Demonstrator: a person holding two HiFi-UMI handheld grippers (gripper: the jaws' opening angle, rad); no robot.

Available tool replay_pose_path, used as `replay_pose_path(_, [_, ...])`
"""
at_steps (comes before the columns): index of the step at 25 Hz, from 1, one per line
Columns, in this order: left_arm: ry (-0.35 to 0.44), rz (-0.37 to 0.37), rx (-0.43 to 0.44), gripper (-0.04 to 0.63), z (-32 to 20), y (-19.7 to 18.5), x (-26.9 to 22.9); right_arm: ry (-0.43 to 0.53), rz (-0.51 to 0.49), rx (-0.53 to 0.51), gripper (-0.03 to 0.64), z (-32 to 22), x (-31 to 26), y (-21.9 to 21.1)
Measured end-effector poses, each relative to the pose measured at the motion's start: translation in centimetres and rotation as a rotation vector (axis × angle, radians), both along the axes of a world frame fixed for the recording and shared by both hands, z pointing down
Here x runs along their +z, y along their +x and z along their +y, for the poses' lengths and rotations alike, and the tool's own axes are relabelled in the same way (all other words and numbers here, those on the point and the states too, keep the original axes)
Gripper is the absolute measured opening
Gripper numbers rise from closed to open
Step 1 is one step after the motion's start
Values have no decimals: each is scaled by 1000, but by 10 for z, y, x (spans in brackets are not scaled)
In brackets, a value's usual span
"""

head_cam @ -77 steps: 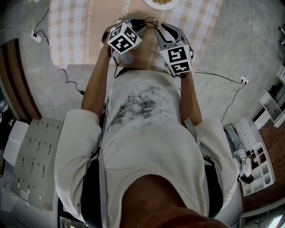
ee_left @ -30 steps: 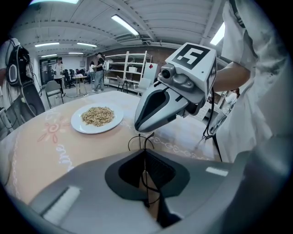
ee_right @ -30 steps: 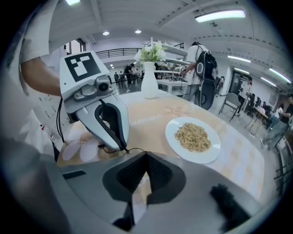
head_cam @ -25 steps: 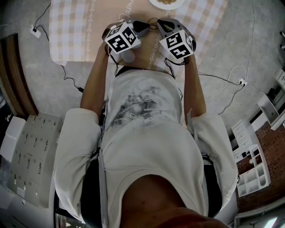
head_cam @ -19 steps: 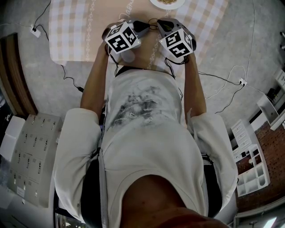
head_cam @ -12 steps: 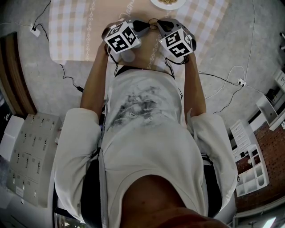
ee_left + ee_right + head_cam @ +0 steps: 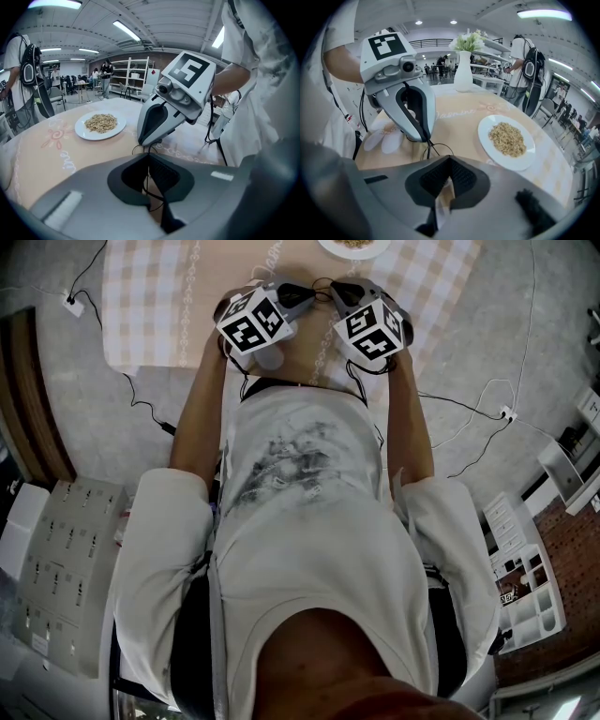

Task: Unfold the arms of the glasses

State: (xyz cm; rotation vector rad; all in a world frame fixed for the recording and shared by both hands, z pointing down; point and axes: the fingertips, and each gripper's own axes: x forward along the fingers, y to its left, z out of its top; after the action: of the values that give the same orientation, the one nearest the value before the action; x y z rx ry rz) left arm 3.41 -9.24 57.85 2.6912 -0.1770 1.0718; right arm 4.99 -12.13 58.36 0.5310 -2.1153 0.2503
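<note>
The glasses are a thin black wire frame, held just above the table between my two grippers. In the left gripper view, a thin wire of the glasses runs between the shut jaws of my left gripper. My right gripper meets the frame from the far side. In the right gripper view, a round lens rim shows just past the tips of my shut right gripper, below my left gripper. In the head view, my left gripper and right gripper point at each other.
A white plate of grains lies beyond the glasses, also the plate in the left gripper view. A white vase with flowers stands further back. The table has a checked cloth with a beige runner. People stand in the hall behind.
Since the earliest frame my right gripper has moved up and nearer to the left one, and its marker cube has turned. Over the last second both grippers stay almost still.
</note>
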Motion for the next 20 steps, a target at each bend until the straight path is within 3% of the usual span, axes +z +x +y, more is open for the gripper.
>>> replay_pose_path(20, [42,20,-2,17,7,-5,-14,25,44,-6,15,1,1,-1])
